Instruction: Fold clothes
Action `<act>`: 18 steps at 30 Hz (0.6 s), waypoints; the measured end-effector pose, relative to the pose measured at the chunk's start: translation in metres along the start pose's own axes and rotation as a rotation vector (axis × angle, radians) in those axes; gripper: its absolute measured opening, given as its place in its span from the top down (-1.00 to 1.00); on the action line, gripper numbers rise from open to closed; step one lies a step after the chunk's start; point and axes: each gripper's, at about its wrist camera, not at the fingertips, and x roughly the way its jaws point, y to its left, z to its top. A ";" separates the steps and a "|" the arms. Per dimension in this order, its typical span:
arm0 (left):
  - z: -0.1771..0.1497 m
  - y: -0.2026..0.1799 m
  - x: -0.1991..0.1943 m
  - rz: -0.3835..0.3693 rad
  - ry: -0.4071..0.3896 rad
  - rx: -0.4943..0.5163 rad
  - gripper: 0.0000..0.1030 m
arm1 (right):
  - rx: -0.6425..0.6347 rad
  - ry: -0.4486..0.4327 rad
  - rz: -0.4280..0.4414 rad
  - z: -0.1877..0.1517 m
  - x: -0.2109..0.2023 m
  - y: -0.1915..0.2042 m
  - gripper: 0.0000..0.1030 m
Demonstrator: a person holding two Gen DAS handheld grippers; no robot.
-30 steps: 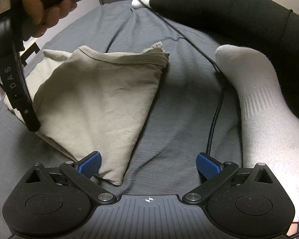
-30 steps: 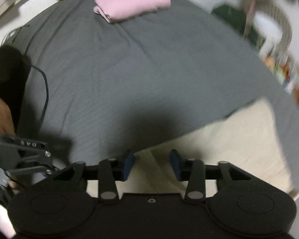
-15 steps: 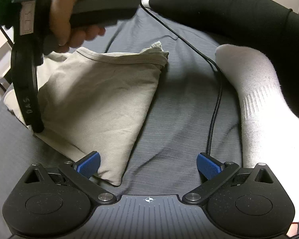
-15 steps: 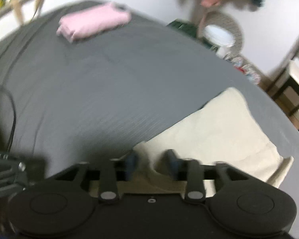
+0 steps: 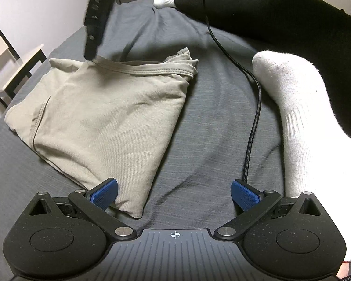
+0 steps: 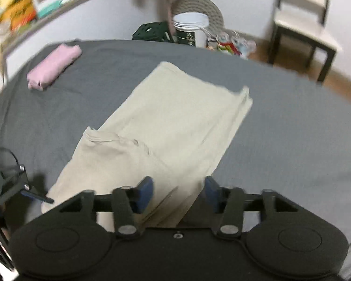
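A folded beige shirt [image 5: 110, 117] lies flat on the grey bed [image 5: 210, 145]. Your left claw [image 5: 174, 192] is spread wide and holds nothing, one blue pad over the shirt's near corner. Your right claw [image 6: 179, 194] is partly open and empty above the shirt's near edge. A folded pink garment [image 6: 53, 66] sits well beyond the shirt, apart from it

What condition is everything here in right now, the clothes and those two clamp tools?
Beige shirt: folded, lying flat on the grey bed.
Pink garment: folded small, set aside on the bed.
Left gripper: open wide, holding nothing.
Right gripper: open, over the shirt's edge.
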 end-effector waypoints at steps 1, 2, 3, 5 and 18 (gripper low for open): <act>0.000 0.000 0.000 0.000 -0.001 -0.001 -0.99 | 0.037 -0.003 0.019 -0.003 0.003 -0.003 0.23; -0.001 0.000 0.000 0.001 -0.001 -0.002 -0.99 | 0.063 -0.010 0.032 -0.006 0.006 -0.004 0.27; -0.001 -0.001 0.000 0.001 -0.002 -0.002 -0.99 | 0.088 -0.017 0.045 -0.008 0.009 -0.005 0.36; -0.001 -0.001 0.000 0.001 -0.002 -0.003 -0.99 | 0.112 -0.049 0.044 -0.012 0.010 -0.006 0.81; -0.001 -0.004 0.000 0.023 -0.010 0.030 -0.99 | 0.057 -0.176 -0.060 -0.022 -0.027 0.014 0.31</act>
